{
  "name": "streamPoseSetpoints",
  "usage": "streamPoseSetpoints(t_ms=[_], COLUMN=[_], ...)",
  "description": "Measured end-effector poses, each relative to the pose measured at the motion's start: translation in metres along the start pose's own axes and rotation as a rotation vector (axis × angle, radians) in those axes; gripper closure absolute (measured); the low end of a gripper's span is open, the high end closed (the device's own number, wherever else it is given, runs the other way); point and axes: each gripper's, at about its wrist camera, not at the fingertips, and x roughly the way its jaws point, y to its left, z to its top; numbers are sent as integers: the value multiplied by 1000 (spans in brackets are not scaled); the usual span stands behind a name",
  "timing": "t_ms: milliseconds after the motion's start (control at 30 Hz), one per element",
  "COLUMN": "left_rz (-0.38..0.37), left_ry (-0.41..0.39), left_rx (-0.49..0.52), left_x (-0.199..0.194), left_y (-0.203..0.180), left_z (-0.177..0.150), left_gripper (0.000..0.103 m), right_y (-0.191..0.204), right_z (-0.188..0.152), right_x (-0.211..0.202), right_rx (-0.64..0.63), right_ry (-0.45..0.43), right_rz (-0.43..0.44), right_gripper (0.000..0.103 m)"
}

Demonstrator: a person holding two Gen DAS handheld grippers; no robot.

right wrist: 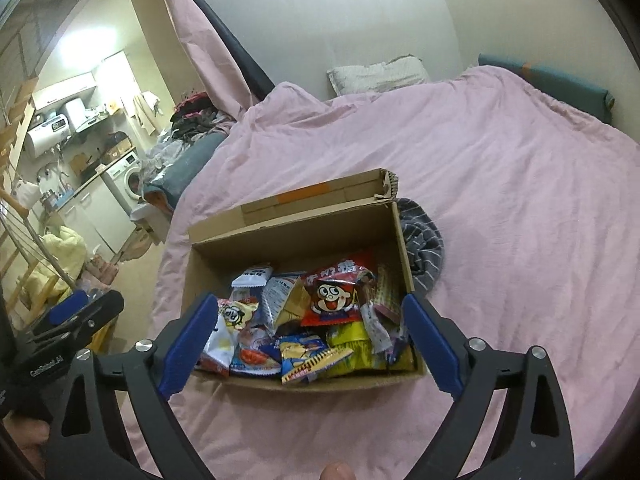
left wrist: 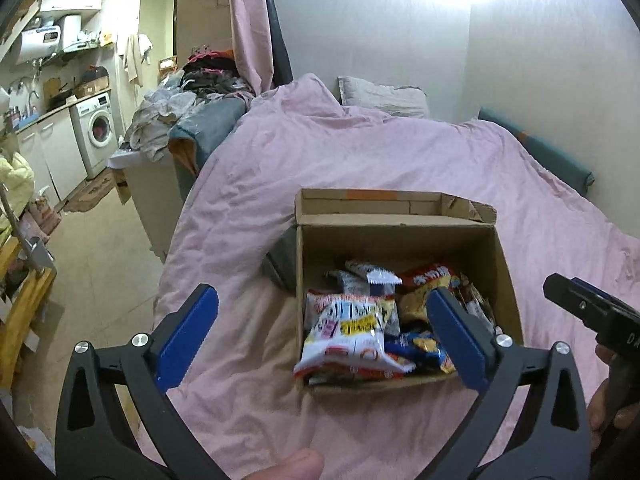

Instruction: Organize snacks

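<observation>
Inside, the cardboard box (right wrist: pixel 304 236) holds snack packets (right wrist: pixel 316 320) — heaped, jumbled.

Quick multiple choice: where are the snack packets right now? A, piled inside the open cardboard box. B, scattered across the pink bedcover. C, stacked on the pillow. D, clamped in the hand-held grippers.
A: the snack packets lie heaped inside the open cardboard box on the pink bedcover, and both the left hand-held gripper and the right hand-held gripper are open with nothing held.
</observation>
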Motion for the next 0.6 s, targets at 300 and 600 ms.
streamPoseSetpoints(t_ms=[300, 600], left_rz=[9, 5], left_ry=[6, -12], left_rx=[30, 2], left_x=[-37, -66], left_y=[10, 19], left_z=[-26, -50], left_gripper=[0, 0], right_y=[12, 25], right_z=[-26, -52], right_x=[-32, -53], right_rx=[-50, -67], right_ry=[-32, -57], right_rz=[-21, -40], right_gripper=[0, 0])
